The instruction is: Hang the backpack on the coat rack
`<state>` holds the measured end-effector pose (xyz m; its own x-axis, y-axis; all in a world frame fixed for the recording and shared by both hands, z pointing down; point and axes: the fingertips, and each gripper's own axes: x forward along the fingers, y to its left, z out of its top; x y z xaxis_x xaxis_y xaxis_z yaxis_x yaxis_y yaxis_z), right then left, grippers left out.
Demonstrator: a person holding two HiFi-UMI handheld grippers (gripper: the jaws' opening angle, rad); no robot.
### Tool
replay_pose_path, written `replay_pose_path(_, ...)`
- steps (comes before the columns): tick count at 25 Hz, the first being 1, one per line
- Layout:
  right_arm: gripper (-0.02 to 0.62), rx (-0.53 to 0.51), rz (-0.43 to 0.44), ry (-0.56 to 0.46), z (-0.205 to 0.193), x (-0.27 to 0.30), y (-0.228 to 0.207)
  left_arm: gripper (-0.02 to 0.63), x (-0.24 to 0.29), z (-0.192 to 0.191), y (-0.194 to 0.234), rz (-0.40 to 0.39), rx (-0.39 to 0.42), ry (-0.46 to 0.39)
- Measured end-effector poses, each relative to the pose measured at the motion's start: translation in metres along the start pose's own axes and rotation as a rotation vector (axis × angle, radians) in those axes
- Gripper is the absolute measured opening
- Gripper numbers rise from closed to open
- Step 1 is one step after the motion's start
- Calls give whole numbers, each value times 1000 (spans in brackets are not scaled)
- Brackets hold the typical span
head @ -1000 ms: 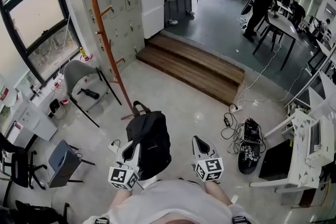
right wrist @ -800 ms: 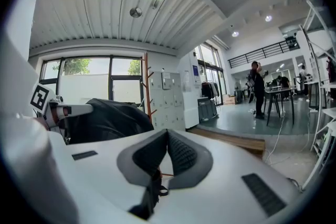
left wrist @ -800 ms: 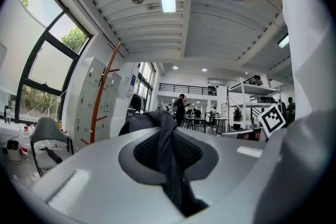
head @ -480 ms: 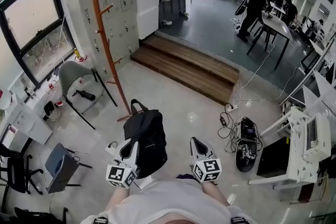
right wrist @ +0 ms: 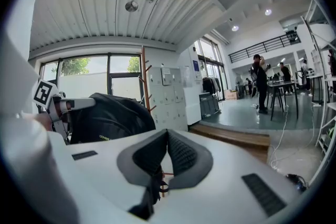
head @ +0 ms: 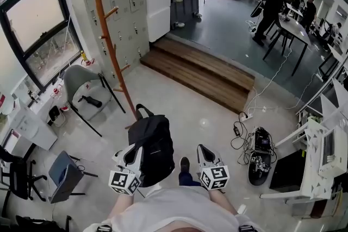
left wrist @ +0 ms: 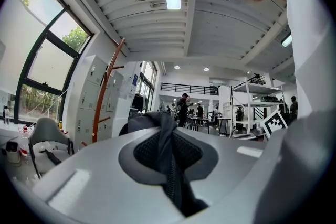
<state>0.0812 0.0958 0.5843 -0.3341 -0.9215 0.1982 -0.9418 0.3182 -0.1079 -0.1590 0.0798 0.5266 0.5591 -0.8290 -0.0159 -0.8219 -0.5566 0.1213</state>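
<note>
In the head view a black backpack (head: pixel 153 145) hangs off the floor in front of me, with my left gripper (head: pixel 134 155) shut on its strap. The left gripper view shows that dark strap (left wrist: pixel 169 161) pinched between the pads, the bag's top (left wrist: pixel 143 123) just beyond. To the bag's right, my right gripper (head: pixel 204 149) is apart from it, jaws together and nothing seen between them. The tall wooden coat rack (head: pixel 107 35) stands ahead at the left by the lockers; its pegs are bare. The right gripper view takes in the backpack (right wrist: pixel 107 118) and the rack (right wrist: pixel 144 81).
A grey chair (head: pixel 81 84) sits left of the rack's foot, another chair (head: pixel 62 171) nearer left. Grey lockers (head: pixel 124 5) line the wall. Wooden steps (head: pixel 201 70) rise ahead. Cables and a black device (head: pixel 258 155) lie at right beside a white desk (head: pixel 321 155). People stand far back.
The scene has shifted slightly as I step along; a shoe now shows between the grippers. Both grippers and the hanging backpack keep the same pose.
</note>
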Motion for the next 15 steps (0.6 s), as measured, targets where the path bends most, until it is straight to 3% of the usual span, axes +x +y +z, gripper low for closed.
replay_pose_path(9, 9, 13, 48, -9, 25, 110, -75, 38, 98, 0, 38, 68, 14, 7)
replay_pose_path(15, 9, -13, 136, -3, 56, 183, -121, 38, 171, 15, 60, 151, 19, -19)
